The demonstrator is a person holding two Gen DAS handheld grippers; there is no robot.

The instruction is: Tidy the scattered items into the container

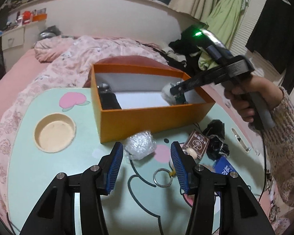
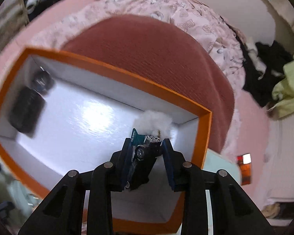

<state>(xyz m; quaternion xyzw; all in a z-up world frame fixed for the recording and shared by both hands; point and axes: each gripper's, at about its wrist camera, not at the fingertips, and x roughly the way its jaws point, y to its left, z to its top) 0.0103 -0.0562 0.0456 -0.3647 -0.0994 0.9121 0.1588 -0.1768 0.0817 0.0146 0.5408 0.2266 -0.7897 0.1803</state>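
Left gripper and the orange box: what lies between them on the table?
A bubble-wrap ball lies between the left gripper and the orange box, in the left wrist view.

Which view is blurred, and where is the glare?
Right wrist view: the orange box rim and the dark item inside smear with motion, glare whitens the box floor; the toy car stays sharp. Left wrist view: mostly crisp, fisheye bends the edges.

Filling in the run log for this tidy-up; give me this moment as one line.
right gripper: shut on toy car, over orange box | left gripper: open, near bubble-wrap ball | stage: car drop-off pending
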